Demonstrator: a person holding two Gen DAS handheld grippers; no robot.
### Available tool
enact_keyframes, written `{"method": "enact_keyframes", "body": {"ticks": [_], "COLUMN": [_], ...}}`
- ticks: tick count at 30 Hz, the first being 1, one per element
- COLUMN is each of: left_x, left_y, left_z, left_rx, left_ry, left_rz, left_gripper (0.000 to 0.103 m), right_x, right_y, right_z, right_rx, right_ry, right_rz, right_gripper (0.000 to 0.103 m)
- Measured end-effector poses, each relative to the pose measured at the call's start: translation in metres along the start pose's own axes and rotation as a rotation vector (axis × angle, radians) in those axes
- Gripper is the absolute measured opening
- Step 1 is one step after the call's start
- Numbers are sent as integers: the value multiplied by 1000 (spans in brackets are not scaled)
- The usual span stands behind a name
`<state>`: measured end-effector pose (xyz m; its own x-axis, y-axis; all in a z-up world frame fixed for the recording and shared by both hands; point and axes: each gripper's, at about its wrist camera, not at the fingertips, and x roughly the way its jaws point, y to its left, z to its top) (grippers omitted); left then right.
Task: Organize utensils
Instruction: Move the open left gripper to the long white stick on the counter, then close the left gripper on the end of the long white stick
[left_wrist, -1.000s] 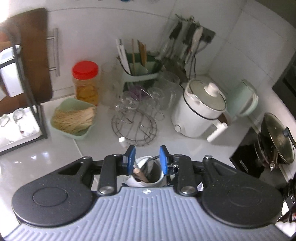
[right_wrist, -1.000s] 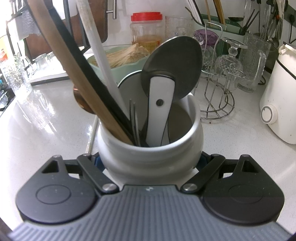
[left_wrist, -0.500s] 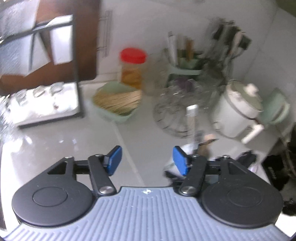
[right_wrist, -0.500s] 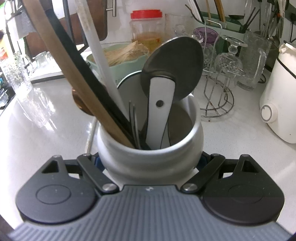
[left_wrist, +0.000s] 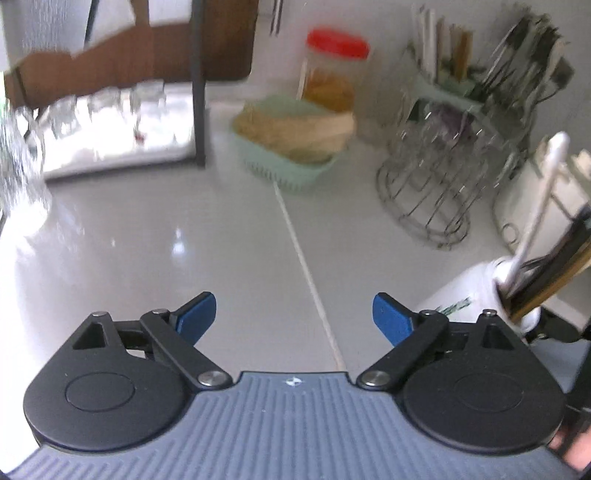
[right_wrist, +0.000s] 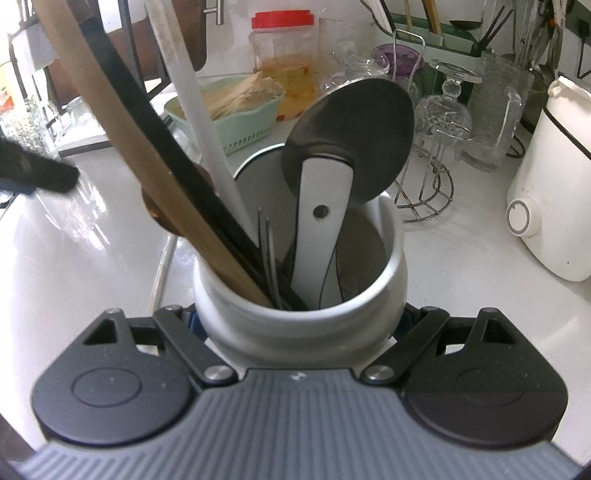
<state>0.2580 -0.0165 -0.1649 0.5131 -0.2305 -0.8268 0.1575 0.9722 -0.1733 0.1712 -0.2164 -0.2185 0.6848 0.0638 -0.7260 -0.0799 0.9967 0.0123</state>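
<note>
The right gripper (right_wrist: 301, 325) pinches the white crock (right_wrist: 301, 295) of utensils on the counter (left_wrist: 207, 236); the left gripper's (left_wrist: 293, 319) fingers, just spreading, hold nothing. Bumping the leaning handles could tip the crock.

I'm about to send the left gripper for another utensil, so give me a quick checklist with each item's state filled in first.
1. Left gripper empty, jaws wide after just opening: ok.
2. Right gripper clamped on the white crock: ok.
3. Crock upright on the counter: ok.
4. Room left in the crock beside the pizza cutter and wooden handle: ok.
5. Loose utensil in view to pick: not ok.
6. Left view sharp enough to aim: not ok, blurred.
</note>
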Motion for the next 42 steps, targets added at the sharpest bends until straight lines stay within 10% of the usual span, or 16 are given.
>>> {"method": "enact_keyframes", "body": {"ticks": [16, 26, 36, 42], "left_x": [47, 50, 55, 52], "left_y": [-29, -51, -80, -86], "left_z": [-58, -72, -74, -75], "left_rx": [-32, -30, 33, 37], "left_ry": [72, 0, -4, 24], "left_rz": [-3, 61, 179, 189], "left_gripper": [92, 48, 36, 11], "right_x": [1, -1, -2, -3], "right_y": [-11, -20, -29, -28], "right_z": [1, -1, -4, -5], "right_rx": [-43, -110, -161, -166], "right_ry": [22, 18, 1, -12], "right_rz": [36, 94, 151, 149], "right_gripper": [92, 92, 91, 92]}}
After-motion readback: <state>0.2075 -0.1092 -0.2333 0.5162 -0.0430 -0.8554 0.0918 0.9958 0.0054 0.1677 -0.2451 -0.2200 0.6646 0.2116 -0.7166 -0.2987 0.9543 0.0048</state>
